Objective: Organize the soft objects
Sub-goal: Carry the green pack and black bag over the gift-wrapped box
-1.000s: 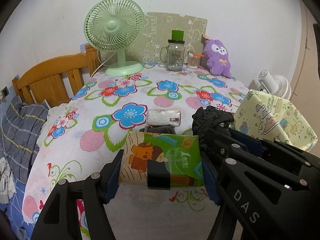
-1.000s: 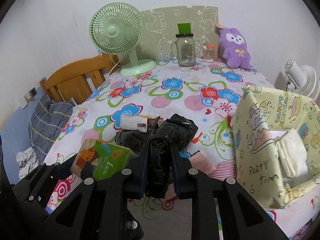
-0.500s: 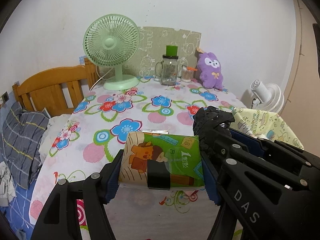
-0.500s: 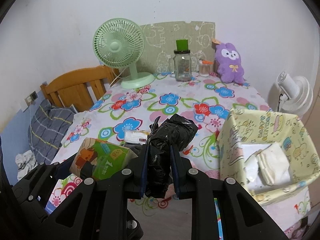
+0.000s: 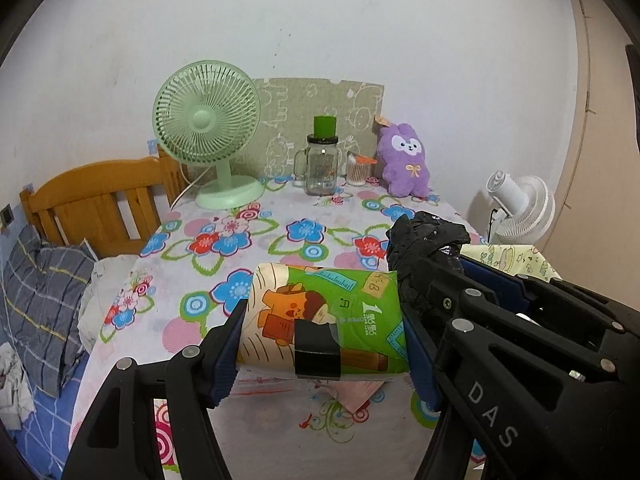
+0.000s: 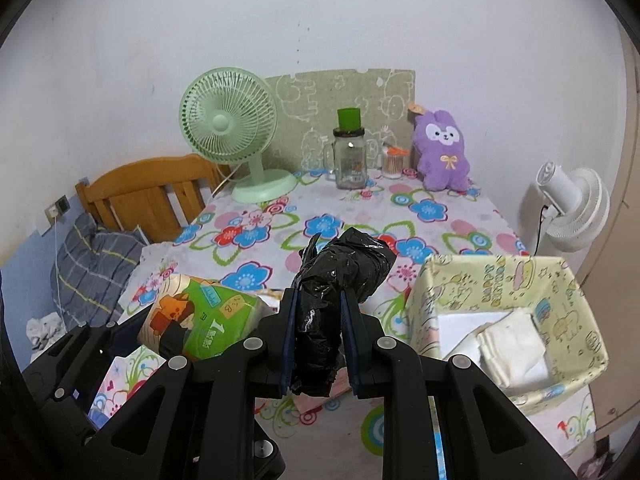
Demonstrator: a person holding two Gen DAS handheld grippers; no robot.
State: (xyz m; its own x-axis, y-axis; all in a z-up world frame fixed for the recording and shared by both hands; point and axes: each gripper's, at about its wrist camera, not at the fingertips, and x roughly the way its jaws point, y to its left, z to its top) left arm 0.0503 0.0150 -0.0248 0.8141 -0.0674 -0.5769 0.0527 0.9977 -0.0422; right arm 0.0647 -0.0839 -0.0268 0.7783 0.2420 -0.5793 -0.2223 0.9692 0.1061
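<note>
Left wrist view: left gripper [image 5: 324,344] clamped across green tissue pack [image 5: 326,316], blue pads pressed on both short ends, pack held clear above floral tablecloth [image 5: 208,276]. Black strip across pack's near edge. Just right of pack, right gripper [image 5: 452,268] seen from the side, squeezed onto black plastic bag bundle [image 5: 428,236]. Far on table: green desk fan [image 5: 208,136] at left, glass jar with green lid [image 5: 322,164] in middle, small container [image 5: 357,168] beside it, purple plush bunny [image 5: 406,160] at right. Wooden headboard [image 5: 100,200] and grey plaid pillow [image 5: 40,296] off table's left; white fan [image 5: 520,208] off right. Corner of yellow patterned box [image 5: 516,260] visible behind right gripper. Right wrist view: right gripper [image 6: 318,334] pinched narrow on black plastic bag bundle [image 6: 340,276], bundle bulging above pads, lifted off table. Green tissue pack [image 6: 200,324] at near left, held in left gripper [image 6: 168,340]. Yellow patterned box [image 6: 496,280] near right, open top, folded white cloth [image 6: 512,348] inside. Pink paper [image 6: 320,398] flat on tablecloth [image 6: 360,216] beneath bundle. Green desk fan [image 6: 228,124], glass jar with green lid [image 6: 350,152], purple plush bunny [image 6: 442,152] along far edge; white fan [image 6: 572,208] far right.
</note>
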